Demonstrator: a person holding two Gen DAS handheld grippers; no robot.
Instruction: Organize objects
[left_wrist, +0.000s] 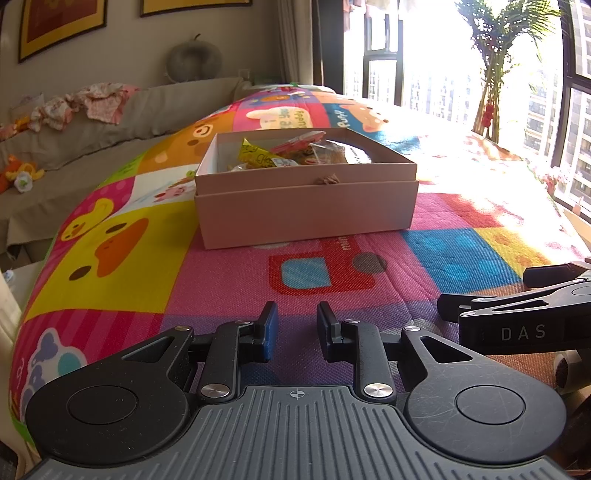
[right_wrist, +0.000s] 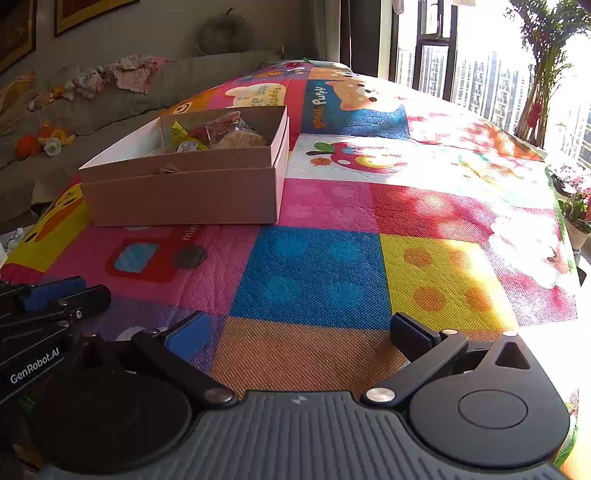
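Left wrist view shows your left gripper (left_wrist: 297, 325) with its fingers a narrow gap apart and nothing between them, hovering over the colourful cartoon play mat (left_wrist: 221, 288). Your right gripper (right_wrist: 299, 332) holds its fingers wide apart, also empty, just beside the left one. Straight ahead of the left fingers, well apart from both, sits the open pink cardboard box (left_wrist: 306, 210) on the mat, with wrapped snack packets (left_wrist: 284, 153) inside. Beyond it runs a grey sofa (left_wrist: 110, 125) strewn with cloths.
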